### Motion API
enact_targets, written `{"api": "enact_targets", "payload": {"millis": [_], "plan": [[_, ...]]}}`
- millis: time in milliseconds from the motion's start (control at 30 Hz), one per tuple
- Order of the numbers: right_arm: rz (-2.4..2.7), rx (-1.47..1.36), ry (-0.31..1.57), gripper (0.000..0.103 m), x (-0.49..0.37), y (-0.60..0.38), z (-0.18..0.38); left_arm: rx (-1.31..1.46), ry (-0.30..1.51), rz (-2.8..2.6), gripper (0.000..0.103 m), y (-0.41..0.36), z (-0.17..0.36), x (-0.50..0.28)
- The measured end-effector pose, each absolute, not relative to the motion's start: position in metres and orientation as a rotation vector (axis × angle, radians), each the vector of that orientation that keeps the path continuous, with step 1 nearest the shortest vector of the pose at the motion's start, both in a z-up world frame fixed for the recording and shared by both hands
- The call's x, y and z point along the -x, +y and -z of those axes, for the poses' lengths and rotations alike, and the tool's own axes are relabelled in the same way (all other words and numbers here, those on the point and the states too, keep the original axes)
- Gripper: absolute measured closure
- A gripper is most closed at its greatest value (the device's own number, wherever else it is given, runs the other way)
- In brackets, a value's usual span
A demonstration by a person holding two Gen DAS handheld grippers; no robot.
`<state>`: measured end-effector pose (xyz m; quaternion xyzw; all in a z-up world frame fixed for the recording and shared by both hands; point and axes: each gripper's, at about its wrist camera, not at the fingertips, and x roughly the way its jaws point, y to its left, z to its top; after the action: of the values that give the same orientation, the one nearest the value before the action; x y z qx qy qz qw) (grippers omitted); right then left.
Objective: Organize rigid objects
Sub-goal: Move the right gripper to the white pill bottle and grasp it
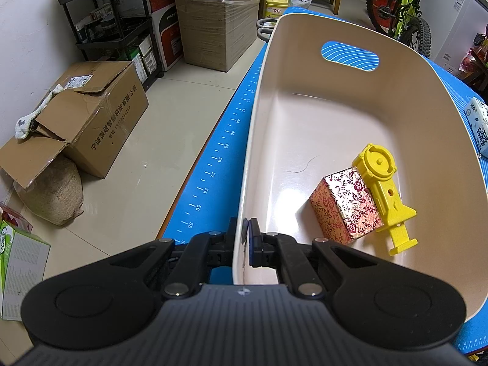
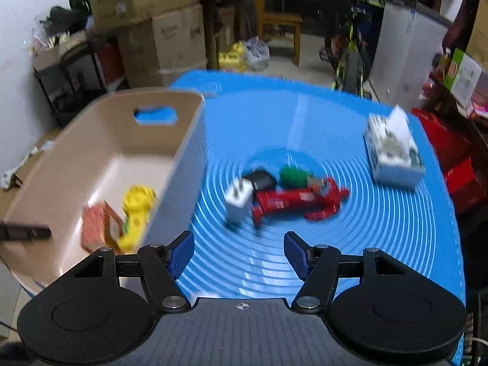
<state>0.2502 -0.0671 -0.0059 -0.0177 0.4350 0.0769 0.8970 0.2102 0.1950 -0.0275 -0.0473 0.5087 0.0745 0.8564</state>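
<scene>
Bin [image 2: 183,140] left on mat [image 2: 381,244]; patterned box [image 1: 344,204] beside toy [image 1: 384,189] inside; tissue box [image 2: 393,152] right.

Left gripper [image 1: 245,238] on bin [image 1: 305,24] rim

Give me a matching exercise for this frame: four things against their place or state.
1. yellow toy
2. red toy
3. left gripper
4. right gripper

A. lying on the blue mat
B. open, nothing between the pads
C. inside the beige bin
D. clamped on the bin's rim

Pairs: 1-C, 2-A, 3-D, 4-B
</scene>
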Motion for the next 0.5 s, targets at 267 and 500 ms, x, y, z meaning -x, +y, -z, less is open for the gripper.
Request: {"api": "enact_targets", "payload": {"millis": [267,500], "plan": [[-0.222,0.054,1.042,0.031,-0.240,-0.063,0.054,0.096,1.069,-0.159,0.095,0.198,0.026,-0.210],[-0.266,0.115,1.082,0.034,-0.238,-0.044,0.075,0.094,1.069,-0.161,0.095,0.199,0.025,-0.209]]}}
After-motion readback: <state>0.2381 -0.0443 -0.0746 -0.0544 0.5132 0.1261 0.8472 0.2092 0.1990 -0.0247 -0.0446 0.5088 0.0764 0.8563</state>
